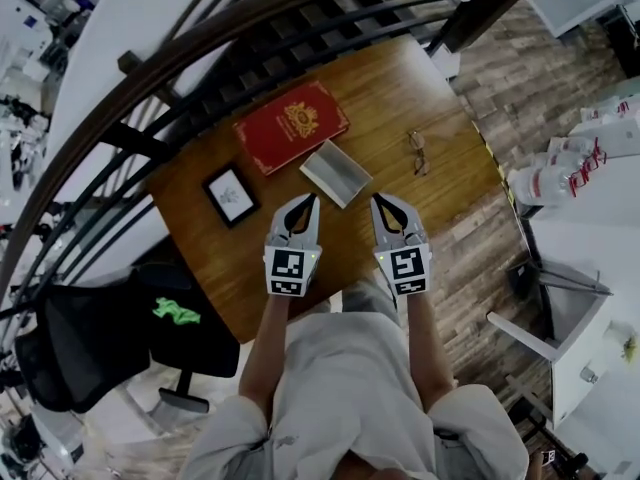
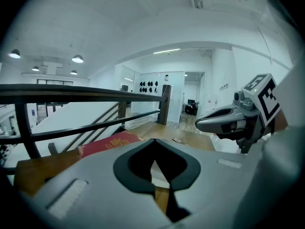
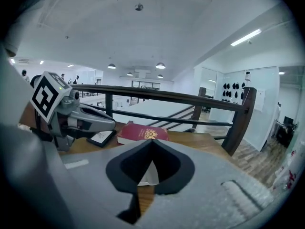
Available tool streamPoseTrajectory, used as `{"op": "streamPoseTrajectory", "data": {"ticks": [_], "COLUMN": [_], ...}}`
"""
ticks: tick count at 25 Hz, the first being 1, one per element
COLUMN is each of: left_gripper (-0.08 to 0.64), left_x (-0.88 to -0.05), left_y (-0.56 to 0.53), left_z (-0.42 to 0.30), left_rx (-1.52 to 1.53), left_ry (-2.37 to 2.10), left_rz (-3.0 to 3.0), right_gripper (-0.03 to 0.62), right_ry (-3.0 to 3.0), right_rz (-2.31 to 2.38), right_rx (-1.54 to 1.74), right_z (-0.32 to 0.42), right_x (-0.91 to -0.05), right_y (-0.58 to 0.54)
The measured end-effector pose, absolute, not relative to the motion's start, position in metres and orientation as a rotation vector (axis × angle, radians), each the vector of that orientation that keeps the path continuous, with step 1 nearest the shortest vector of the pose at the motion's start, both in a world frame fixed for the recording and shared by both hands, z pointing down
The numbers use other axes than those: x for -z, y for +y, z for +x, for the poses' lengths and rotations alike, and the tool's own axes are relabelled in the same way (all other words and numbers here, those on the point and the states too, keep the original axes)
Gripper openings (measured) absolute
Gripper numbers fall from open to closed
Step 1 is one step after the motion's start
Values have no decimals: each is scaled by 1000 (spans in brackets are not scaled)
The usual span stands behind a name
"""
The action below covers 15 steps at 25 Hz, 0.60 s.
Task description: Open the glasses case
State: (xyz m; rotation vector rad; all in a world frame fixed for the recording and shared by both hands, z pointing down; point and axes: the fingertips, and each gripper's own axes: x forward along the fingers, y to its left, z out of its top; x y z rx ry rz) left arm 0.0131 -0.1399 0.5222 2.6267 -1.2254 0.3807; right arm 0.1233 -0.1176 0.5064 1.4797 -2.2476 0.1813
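Left gripper (image 1: pixel 311 200), right gripper (image 1: pixel 378 200) pinched shut, empty; glasses case (image 1: pixel 336 173) ahead between tips (lid state unclear). Fits reaching in or backing off opened case.

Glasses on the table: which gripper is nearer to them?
Right. The right gripper is down-left of the glasses in the head view; the left gripper lies farther left.

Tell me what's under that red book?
The red book lies flat on the wooden table, near its far edge by the railing. The book covers anything beneath it, so nothing else can be seen.
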Motion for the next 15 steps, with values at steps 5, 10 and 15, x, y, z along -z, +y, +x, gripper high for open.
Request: {"op": "streamPoseTrajectory", "data": {"ticks": [5, 10, 15], "left_gripper": [20, 20, 20], "left_x": [-509, -502, -502], "left_y": [-132, -127, -123], "left_z": [13, 8, 1], "left_rx": [-352, -334, -335], "left_ry": [-1212, -1201, -1191], "left_rz": [2663, 2684, 2691], "right_gripper": [2, 2, 2], "right_ry": [-2244, -2243, -2240], "right_rz": [1519, 1541, 1548], "right_rx": [-160, -145, -149], "right_z": [121, 113, 105], "right_x": [-495, -489, -489], "right_y": [-109, -102, -96]}}
